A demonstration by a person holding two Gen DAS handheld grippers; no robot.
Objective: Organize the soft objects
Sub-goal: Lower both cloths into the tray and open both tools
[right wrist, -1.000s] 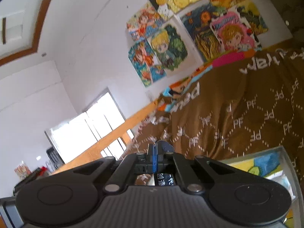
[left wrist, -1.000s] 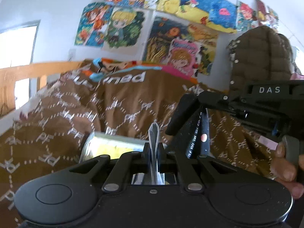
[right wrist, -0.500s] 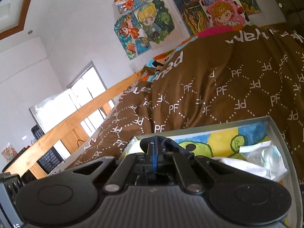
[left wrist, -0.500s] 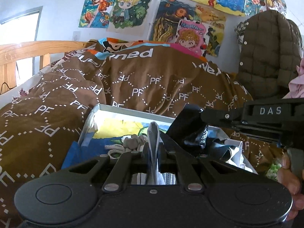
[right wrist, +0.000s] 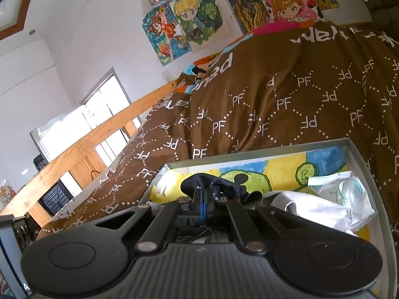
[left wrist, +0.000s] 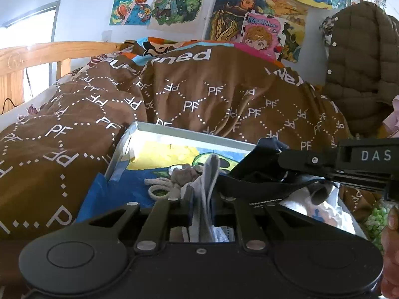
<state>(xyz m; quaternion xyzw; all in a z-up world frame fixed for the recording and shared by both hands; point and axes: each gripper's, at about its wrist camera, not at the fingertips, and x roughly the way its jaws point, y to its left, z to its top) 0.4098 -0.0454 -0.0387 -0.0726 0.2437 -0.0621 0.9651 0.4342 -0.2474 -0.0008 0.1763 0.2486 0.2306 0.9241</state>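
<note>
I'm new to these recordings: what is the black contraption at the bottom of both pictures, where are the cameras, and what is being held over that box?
Nobody's robot here: a person holds one set of hand-held tongs in each hand, with a camera mounted on each looking along its fingers. The left tongs have a light grey cloth between fingers that are opening. The right tongs are shut on a black soft fabric item. Both hang over a shallow grey box with a yellow-and-blue cartoon lining, resting on a brown patterned quilt. White plastic packets already lie inside.
</note>
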